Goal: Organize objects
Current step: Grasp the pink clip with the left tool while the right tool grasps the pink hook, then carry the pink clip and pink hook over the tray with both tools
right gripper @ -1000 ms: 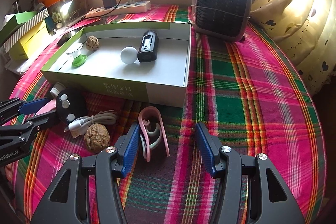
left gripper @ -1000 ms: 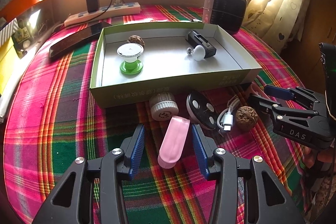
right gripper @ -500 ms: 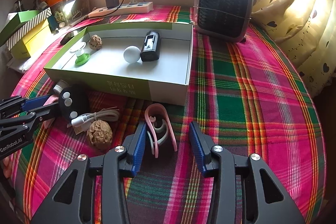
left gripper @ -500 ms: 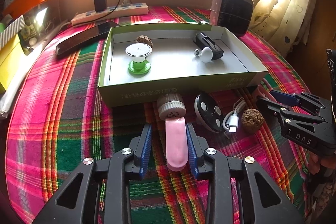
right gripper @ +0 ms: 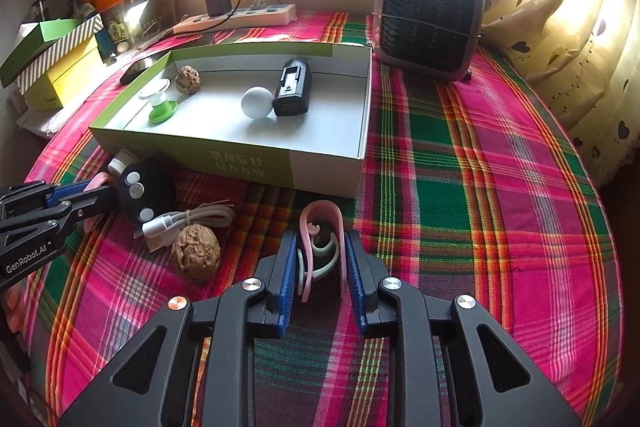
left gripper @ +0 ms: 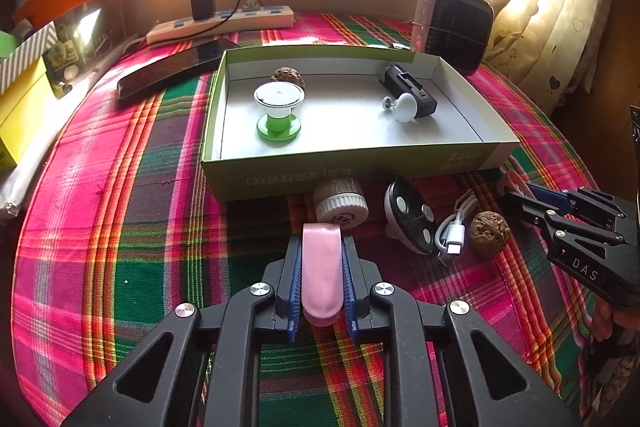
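Left hand-held gripper (left gripper: 322, 279): both blue pads press the sides of a pink case (left gripper: 322, 273), which lies lengthwise between them on the plaid cloth (left gripper: 120, 227) covering the surface. The case's far end sits just short of a white ribbed cap (left gripper: 340, 203), which lies against the near wall of the green box (left gripper: 360, 171).

Right hand-held gripper (right gripper: 322, 275): the pads are closed in on a pink clip (right gripper: 322, 227) with a pale inner hook. The right pad meets the clip's outer arm; the left pad meets the pale hook. The clip lies on the cloth just in front of the box's near right corner.

Loose items between the two hand-held grippers, all on the cloth in front of the box: a black remote (left gripper: 410, 219) with three silver buttons, a coiled white cable (left gripper: 454, 235), and a walnut (left gripper: 488, 233) touching the cable's plug.

Inside the box: a green-based stand (left gripper: 279, 111), a second walnut (left gripper: 289, 75) behind it, a white ball (right gripper: 257, 102), and a black device (right gripper: 293, 87) touching the ball.

Behind the box: a power strip (left gripper: 220, 25), a dark phone (left gripper: 176, 67), and a small heater (right gripper: 430, 19).
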Motion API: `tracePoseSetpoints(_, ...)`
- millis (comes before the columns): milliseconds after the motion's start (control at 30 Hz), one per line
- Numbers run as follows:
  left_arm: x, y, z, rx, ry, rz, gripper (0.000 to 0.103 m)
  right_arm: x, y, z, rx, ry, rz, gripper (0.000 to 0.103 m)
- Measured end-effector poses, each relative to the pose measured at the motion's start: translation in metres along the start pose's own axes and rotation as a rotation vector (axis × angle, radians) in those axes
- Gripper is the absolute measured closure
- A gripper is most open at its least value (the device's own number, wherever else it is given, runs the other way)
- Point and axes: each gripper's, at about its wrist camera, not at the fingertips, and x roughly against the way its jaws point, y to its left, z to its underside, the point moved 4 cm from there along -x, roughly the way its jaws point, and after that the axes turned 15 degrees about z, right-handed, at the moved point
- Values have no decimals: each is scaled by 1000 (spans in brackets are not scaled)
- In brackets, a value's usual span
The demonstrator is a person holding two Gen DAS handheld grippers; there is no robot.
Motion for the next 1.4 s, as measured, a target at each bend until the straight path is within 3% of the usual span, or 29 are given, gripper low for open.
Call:
tracePoseSetpoints(933, 1, -3, 2, -5, 8, -3, 87, 2, -5, 1, -16, 6, 0, 79)
tracePoseSetpoints(1400, 20, -14, -10, -47, -42, -5, 87, 22, -4, -9, -31, -30, -25, 79)
